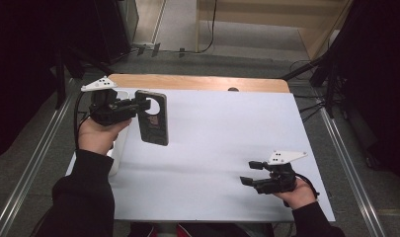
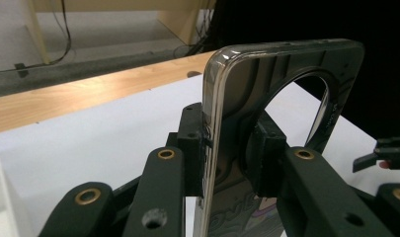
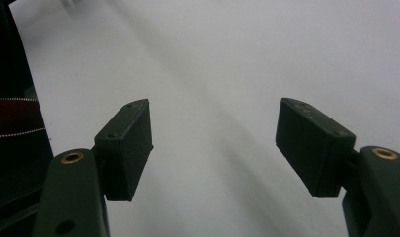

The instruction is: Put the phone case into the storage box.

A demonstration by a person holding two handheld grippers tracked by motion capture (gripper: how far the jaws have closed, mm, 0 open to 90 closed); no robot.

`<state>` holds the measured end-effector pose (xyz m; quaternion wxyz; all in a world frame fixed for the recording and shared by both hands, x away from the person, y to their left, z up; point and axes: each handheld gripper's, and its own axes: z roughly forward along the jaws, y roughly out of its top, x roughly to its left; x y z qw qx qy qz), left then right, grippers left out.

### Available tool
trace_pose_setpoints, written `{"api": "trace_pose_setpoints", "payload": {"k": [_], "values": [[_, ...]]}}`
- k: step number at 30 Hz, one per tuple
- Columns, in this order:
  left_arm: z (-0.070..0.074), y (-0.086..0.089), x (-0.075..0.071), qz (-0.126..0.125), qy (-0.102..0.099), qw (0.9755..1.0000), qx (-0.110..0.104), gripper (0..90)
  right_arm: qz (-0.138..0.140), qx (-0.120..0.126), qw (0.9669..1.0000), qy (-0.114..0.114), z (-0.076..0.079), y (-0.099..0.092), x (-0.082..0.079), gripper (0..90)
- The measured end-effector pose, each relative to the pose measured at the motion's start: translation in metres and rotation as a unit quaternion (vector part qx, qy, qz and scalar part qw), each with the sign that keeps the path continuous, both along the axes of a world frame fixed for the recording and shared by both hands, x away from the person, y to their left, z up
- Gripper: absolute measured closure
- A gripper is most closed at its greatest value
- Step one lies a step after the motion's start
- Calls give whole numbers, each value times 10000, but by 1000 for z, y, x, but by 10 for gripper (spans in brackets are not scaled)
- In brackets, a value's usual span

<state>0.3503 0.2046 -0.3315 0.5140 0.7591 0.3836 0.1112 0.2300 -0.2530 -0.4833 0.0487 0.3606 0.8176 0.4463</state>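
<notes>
the left gripper (image 1: 138,105) has its jaws pinching a dark phone case (image 1: 152,117) clear above the white desk (image 1: 222,148), while the right gripper (image 1: 251,173) rests with jaws spread, nothing between them.

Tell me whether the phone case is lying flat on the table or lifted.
Lifted: the left gripper clamps the phone case near its camera cutout, holding it on edge above the white table.

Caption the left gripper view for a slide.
Left gripper clamps a phone case upright above the white table.

Glossy dark plastic phone case (image 1: 152,117), matt white table sheet (image 1: 227,148), wooden tabletop (image 1: 197,82)
</notes>
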Motion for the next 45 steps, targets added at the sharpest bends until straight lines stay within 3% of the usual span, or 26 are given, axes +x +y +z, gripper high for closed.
{"api": "trace_pose_setpoints", "payload": {"k": [38, 45], "values": [[28, 51, 30, 618, -264, 9976, 146, 714, 69, 42, 10000, 21, 0, 1, 0, 292], [31, 60, 34, 715, -284, 9970, 83, 715, -18, 58, 10000, -38, 1, -1, 0, 292]]}}
